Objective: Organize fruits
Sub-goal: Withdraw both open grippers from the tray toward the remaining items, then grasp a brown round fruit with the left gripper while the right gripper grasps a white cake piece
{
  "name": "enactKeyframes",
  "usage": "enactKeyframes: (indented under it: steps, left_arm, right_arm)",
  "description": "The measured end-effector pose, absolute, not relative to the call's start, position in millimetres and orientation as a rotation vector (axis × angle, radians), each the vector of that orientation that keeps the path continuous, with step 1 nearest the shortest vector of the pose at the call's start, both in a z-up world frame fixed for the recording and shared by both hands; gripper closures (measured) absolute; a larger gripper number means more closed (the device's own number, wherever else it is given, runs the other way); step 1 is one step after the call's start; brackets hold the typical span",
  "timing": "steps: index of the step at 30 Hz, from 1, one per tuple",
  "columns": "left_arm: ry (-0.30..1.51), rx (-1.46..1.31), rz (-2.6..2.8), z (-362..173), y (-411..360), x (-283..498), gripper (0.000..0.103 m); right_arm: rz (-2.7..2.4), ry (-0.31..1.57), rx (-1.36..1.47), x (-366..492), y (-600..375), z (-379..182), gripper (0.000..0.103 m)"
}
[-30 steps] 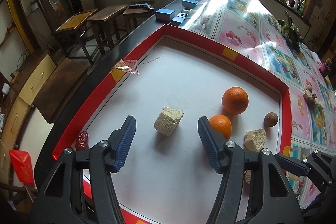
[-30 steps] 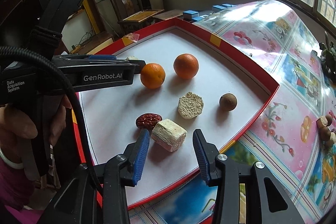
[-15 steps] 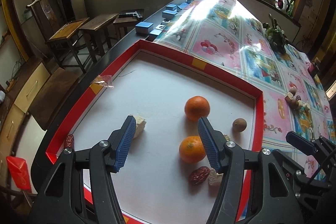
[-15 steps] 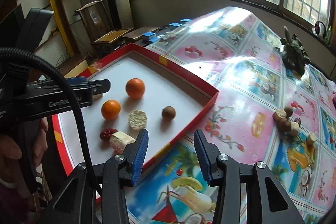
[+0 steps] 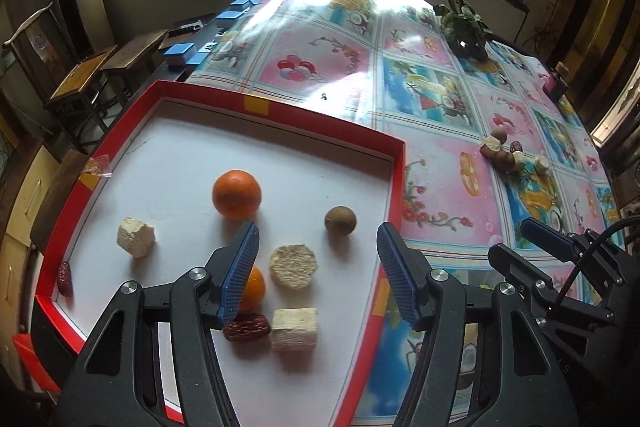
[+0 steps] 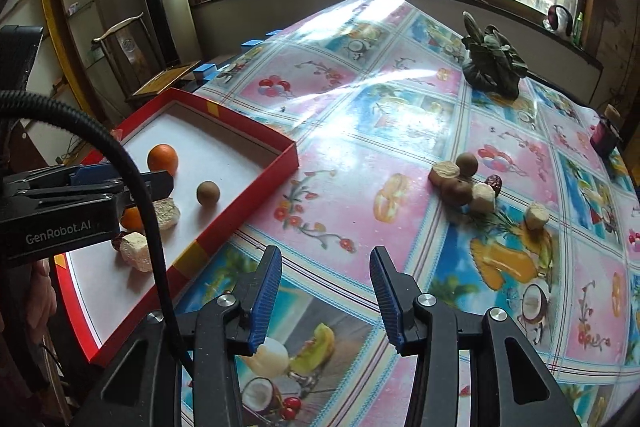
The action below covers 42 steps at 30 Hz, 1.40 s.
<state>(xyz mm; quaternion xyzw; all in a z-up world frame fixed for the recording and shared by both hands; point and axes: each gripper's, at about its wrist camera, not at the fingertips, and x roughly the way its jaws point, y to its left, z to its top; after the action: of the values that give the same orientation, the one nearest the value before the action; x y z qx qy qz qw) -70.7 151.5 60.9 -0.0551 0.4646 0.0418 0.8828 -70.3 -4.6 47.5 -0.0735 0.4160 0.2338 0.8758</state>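
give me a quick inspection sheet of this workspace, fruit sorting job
surface: table under a glossy fruit-print cloth, glare on it
job's things: red tray holds two oranges, a brown round fruit, red dates and pale blocks; loose pile of similar pieces out on the cloth
clutter: dark leafy plant, blue boxes
grippers: left tongs open, empty, over the tray; right tongs open, empty, over the cloth
cables: black cable across the right view
surroundings: windows, wooden chairs

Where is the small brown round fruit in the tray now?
In the left wrist view, the brown fruit lies in the red tray, near its right wall, right of the big orange.
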Motion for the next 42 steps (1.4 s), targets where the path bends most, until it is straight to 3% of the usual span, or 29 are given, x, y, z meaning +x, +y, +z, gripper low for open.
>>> enactKeyframes:
  steps: [18, 42]
  left_arm:
    - [1.000, -0.090, -0.148, 58, 78, -30, 0.041]
    - [1.062, 0.104, -0.318, 23, -17, 52, 0.041]
  right_arm:
    - [0.291, 0.901, 0.006, -46, -122, 36, 0.058]
    - [0.277, 0.928, 0.055, -16, -158, 21, 0.057]
